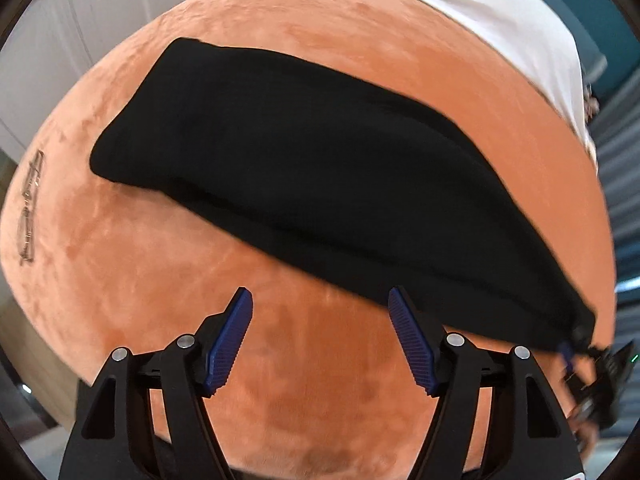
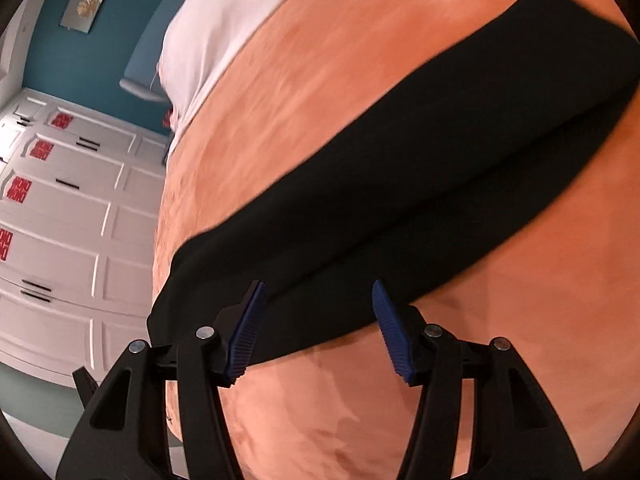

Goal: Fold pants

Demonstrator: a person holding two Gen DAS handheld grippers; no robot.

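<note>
Black pants lie as a long folded strip on an orange blanket. In the left wrist view my left gripper is open and empty, just in front of the strip's near edge. My right gripper shows at the far right end of the strip, blurred. In the right wrist view the pants run from lower left to upper right. My right gripper is open over the strip's near end, its blue pads on either side of the cloth edge.
A white sheet covers the bed's far part, also in the right wrist view. White cabinet doors with red labels stand beyond the bed's edge. A teal wall is behind.
</note>
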